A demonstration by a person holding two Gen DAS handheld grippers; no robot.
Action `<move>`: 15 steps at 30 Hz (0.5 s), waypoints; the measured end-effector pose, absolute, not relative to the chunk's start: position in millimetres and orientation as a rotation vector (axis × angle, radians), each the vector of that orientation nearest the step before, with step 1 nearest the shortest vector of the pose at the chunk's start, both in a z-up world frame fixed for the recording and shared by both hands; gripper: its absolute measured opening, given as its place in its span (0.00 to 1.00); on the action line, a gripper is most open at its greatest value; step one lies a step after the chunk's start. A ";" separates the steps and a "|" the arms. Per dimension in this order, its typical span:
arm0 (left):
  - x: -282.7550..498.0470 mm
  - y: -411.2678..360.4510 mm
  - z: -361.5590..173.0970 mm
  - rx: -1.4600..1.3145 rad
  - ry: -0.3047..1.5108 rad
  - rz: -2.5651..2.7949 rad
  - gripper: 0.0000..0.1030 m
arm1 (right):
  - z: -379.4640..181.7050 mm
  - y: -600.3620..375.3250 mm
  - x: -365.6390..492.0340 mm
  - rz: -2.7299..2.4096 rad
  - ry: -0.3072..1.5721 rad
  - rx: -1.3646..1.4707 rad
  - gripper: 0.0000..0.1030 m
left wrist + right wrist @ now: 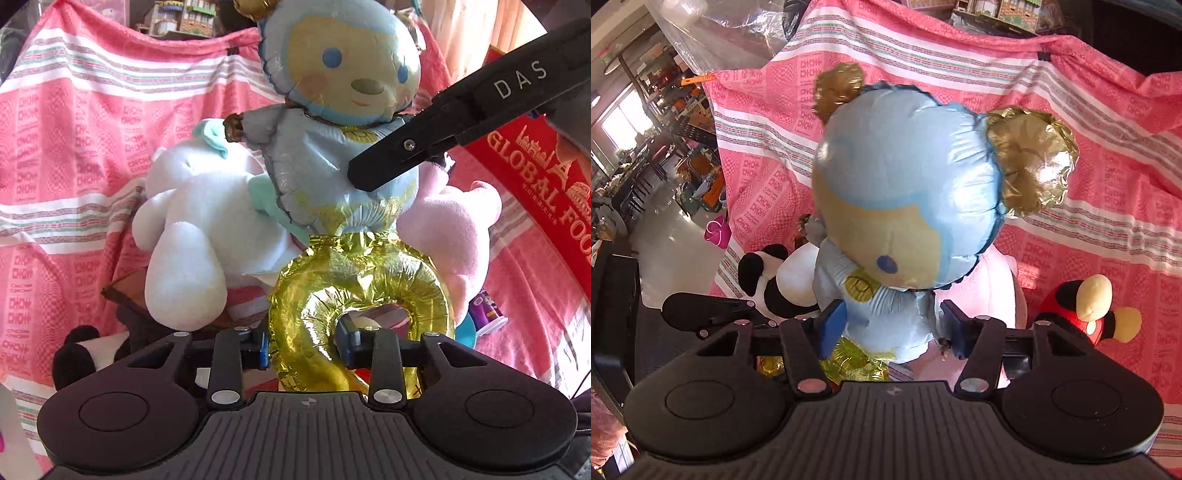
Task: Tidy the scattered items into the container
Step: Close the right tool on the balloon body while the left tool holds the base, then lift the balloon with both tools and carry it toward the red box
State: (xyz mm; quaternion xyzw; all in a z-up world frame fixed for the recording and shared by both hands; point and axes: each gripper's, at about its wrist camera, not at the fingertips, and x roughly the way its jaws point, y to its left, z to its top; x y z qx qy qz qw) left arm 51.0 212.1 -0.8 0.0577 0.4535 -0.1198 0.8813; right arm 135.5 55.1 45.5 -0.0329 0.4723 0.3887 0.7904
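A foil bear balloon [332, 122] in light blue with a gold looped base [362, 291] stands in front of me. My left gripper [303, 345] is shut on the gold base. My right gripper [892, 325] is closed around the balloon's blue body [886, 314]; its arm shows in the left wrist view [454, 118]. A white plush [192, 229] and a pink plush [458, 229] lie behind the balloon. A panda plush [775, 280] and a red mouse plush [1082, 310] lie on the pink striped cloth [1108, 184].
A red box marked GLOBAL FOOD [535, 177] lies at the right. A small purple cup [487, 314] sits by the pink plush. A brown cardboard edge [125, 295] shows under the white plush. Room furniture stands at far left [646, 147].
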 end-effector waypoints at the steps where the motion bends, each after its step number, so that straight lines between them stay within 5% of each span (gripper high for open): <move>1: 52.2 212.3 -1.0 0.111 0.960 -0.241 0.25 | 45.3 53.7 135.7 0.832 1.016 -0.066 0.52; 15: 57.9 194.0 16.4 0.087 1.016 -0.158 0.10 | 56.9 36.8 127.9 0.799 0.984 -0.025 0.43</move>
